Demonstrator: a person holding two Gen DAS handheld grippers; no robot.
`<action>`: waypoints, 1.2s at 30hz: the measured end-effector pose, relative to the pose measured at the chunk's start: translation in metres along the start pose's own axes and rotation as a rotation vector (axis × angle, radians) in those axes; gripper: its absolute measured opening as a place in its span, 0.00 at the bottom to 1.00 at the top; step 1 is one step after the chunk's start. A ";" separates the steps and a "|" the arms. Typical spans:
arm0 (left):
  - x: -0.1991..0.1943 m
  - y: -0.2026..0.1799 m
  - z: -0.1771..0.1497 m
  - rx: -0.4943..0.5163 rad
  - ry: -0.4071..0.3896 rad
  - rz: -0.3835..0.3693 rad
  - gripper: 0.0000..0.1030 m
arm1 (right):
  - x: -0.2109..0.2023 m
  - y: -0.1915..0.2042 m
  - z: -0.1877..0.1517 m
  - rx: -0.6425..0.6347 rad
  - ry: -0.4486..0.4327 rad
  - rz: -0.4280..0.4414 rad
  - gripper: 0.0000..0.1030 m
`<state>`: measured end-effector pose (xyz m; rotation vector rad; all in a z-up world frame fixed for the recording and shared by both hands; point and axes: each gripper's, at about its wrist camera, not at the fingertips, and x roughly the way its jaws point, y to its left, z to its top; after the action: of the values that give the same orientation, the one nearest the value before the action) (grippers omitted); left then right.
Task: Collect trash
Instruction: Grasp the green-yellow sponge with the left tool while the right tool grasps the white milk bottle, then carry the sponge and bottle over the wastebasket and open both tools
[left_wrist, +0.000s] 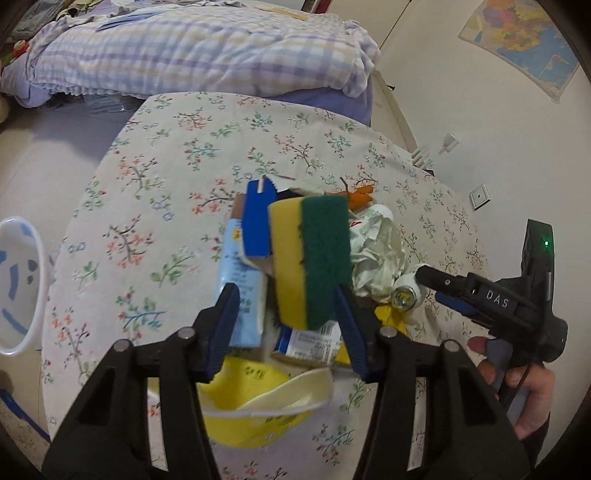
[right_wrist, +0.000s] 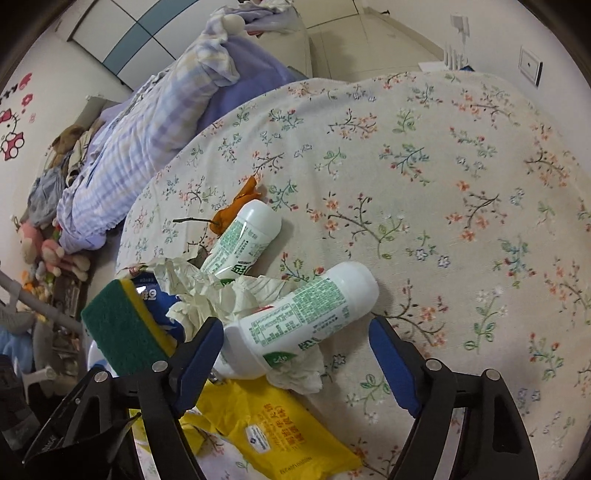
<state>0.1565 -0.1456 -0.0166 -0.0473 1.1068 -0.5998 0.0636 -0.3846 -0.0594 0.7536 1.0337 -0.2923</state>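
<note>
A pile of trash lies on the floral tablecloth (left_wrist: 159, 158). A yellow and green sponge (left_wrist: 310, 258) sits on top of it, between the fingers of my left gripper (left_wrist: 286, 310). The right pad is at the sponge's green side and the left pad stands clear of the yellow side. A white bottle with green print (right_wrist: 303, 317) lies slantwise between the fingers of my right gripper (right_wrist: 295, 325), which is open, its right pad apart from the bottle. In the left wrist view the right gripper (left_wrist: 432, 286) reaches that bottle's end (left_wrist: 404, 295) from the right.
The pile also holds crumpled paper (right_wrist: 207, 291), a second white bottle (right_wrist: 243, 236), an orange peel (right_wrist: 236, 210), a yellow wrapper (right_wrist: 280, 424), a blue carton (left_wrist: 255, 225) and a yellow bowl (left_wrist: 243, 398). A white basket (left_wrist: 18, 284) stands left of the table. A bed (left_wrist: 184, 48) lies behind.
</note>
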 end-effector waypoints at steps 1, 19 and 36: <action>0.003 -0.001 0.001 -0.001 0.004 -0.002 0.49 | 0.002 0.000 0.001 0.005 0.005 0.007 0.79; 0.013 -0.012 0.001 0.051 -0.022 -0.013 0.20 | -0.012 -0.011 -0.007 0.043 0.009 0.065 0.46; -0.048 0.021 -0.005 0.027 -0.141 -0.009 0.19 | -0.049 0.034 -0.019 -0.053 -0.068 0.124 0.46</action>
<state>0.1464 -0.1033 0.0138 -0.0700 0.9619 -0.6104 0.0449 -0.3527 -0.0081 0.7516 0.9234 -0.1820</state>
